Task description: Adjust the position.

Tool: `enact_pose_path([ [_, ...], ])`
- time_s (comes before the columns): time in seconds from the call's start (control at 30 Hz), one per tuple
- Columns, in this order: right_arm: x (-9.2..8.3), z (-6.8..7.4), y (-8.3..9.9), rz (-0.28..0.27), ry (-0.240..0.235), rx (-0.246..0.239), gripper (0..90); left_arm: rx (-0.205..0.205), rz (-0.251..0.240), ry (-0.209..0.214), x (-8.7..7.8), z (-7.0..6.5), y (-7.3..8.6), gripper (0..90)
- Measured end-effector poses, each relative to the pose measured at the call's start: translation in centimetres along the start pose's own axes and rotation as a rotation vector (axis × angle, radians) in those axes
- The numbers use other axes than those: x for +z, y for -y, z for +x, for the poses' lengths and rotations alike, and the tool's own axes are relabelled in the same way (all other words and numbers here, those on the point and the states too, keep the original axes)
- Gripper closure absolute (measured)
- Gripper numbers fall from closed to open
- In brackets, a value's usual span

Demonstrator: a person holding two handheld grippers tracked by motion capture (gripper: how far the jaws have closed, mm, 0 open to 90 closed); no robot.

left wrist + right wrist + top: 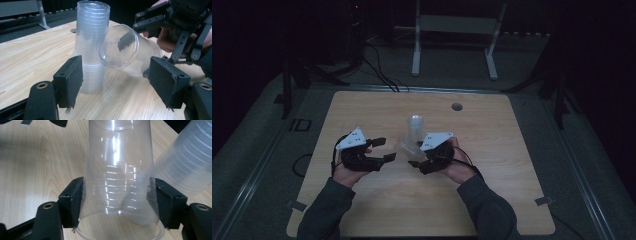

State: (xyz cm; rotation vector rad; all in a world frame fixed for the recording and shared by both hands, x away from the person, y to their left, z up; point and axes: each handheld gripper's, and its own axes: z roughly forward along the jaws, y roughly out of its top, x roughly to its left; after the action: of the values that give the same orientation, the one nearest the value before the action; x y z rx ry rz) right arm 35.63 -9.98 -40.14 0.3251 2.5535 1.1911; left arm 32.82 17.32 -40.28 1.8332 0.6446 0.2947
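Near the middle of the light wooden counter (362,200), a single clear plastic cup (117,182) was clamped between the fingers of the right gripper (117,202), tipped on its side, probably so it could be kept apart from the upright stack of clear plastic cups (91,47) just beside it. The left gripper (115,80) was held facing both, its fingers spread apart and empty, seemingly ready to receive or steady something.

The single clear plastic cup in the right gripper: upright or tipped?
Tipped. The single clear plastic cup lies sideways between the right gripper's fingers, base facing the left gripper view, beside the upright stack of clear cups.
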Motion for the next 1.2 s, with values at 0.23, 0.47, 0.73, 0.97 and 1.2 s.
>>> enact_pose_path([
  [0.23, -0.2, -0.5, 0.2, 0.031, -0.020, -0.012, 31.8, 0.035, 0.033, -0.008, 0.3, -0.3, -0.1, 27.4],
  [0.47, -0.4, -0.8, -0.1, 0.066, -0.042, -0.040, 31.8, 0.061, 0.054, -0.012, 0.4, -0.5, -0.3, 26.6],
  [0.73, -0.1, -0.7, -0.2, 0.113, -0.072, -0.073, 31.9, 0.101, 0.105, -0.023, 0.9, -0.8, -0.4, 24.5],
  [0.97, -0.2, -0.9, -0.2, 0.139, -0.085, -0.082, 32.1, 0.156, 0.155, -0.024, 1.4, -1.3, -0.9, 23.6],
  [1.2, -0.1, -0.8, -0.4, 0.176, -0.102, -0.108, 32.1, 0.205, 0.202, -0.029, 1.6, -1.5, -1.5, 23.6],
])
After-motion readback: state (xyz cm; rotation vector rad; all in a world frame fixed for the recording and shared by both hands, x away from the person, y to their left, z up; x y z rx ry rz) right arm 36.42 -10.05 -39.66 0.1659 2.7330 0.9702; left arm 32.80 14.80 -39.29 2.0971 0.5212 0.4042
